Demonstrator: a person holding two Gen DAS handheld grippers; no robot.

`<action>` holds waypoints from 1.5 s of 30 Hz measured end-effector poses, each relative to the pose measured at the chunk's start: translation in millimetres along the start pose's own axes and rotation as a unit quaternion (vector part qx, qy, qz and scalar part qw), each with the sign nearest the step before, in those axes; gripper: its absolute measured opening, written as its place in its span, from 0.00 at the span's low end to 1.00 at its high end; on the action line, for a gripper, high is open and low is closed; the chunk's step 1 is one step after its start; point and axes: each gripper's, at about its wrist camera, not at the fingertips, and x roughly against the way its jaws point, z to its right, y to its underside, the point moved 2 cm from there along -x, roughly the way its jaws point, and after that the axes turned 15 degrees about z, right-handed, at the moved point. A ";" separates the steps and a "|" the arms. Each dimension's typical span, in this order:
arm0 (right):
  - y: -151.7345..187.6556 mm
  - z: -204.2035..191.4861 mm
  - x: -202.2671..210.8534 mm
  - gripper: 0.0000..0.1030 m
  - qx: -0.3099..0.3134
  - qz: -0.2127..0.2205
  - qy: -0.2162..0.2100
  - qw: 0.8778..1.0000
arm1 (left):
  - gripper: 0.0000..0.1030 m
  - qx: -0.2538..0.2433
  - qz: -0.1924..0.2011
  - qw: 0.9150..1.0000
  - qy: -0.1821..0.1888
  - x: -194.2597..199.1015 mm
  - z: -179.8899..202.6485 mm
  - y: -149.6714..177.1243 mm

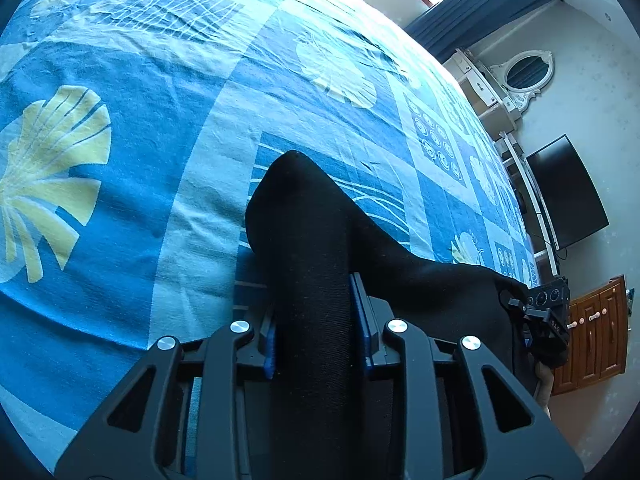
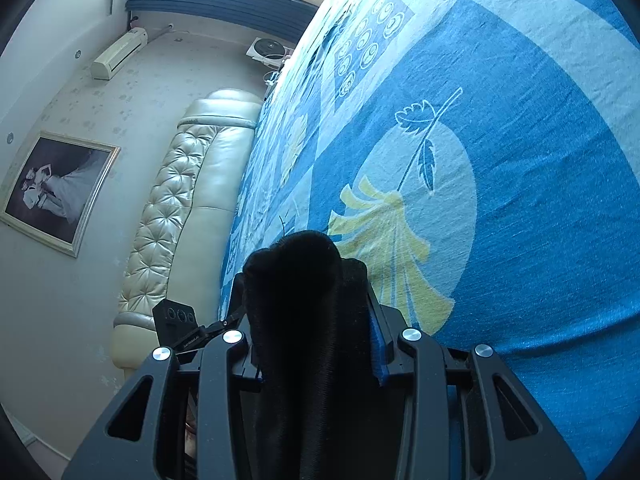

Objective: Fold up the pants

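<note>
The black pants (image 1: pixel 312 216) hang above a bed with a blue patterned sheet (image 1: pixel 132 168). My left gripper (image 1: pixel 318 320) is shut on a thick fold of the pants, which bulges forward between the blue pads and stretches right toward my other gripper (image 1: pixel 544 320). In the right wrist view my right gripper (image 2: pixel 312 320) is shut on a bunched black fold of the pants (image 2: pixel 296 276) above the sheet (image 2: pixel 500 200). The left gripper's body (image 2: pixel 176 320) shows at its left. The rest of the pants is hidden.
A tufted cream headboard (image 2: pixel 176 216), a framed photo (image 2: pixel 52 192) and an air conditioner (image 2: pixel 118 54) line the wall. A dark monitor (image 1: pixel 568 192), a white vanity with oval mirror (image 1: pixel 524 76) and a wooden cabinet (image 1: pixel 596 328) stand beyond the bed.
</note>
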 end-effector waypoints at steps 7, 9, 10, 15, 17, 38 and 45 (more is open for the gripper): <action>-0.7 -8.8 15.0 0.61 -0.006 0.014 -0.024 1.000 | 0.64 -0.009 0.025 1.000 -0.012 14.8 -2.2 3.8; -0.8 -7.9 25.7 0.64 -0.012 0.026 -0.032 0.999 | 0.66 -0.008 0.027 1.000 -0.014 21.3 -2.6 7.6; 0.2 -7.1 31.6 0.64 -0.013 0.030 -0.034 0.999 | 0.68 -0.012 0.029 0.999 -0.016 25.2 -1.6 10.1; 14.0 -2.9 63.4 0.65 -0.011 0.037 -0.032 0.999 | 0.74 -0.032 0.032 0.999 -0.007 47.9 8.2 29.0; 22.1 -2.3 76.1 0.68 -0.008 0.040 -0.029 0.999 | 0.75 -0.030 0.031 0.999 -0.001 56.0 10.5 37.7; 79.6 -21.4 72.0 0.77 0.034 0.015 0.039 0.999 | 0.79 0.096 0.010 0.992 0.084 88.1 -7.9 105.6; 84.7 -15.6 67.6 0.45 0.045 -0.010 0.070 0.996 | 0.38 0.086 0.001 0.993 0.085 80.8 1.1 115.8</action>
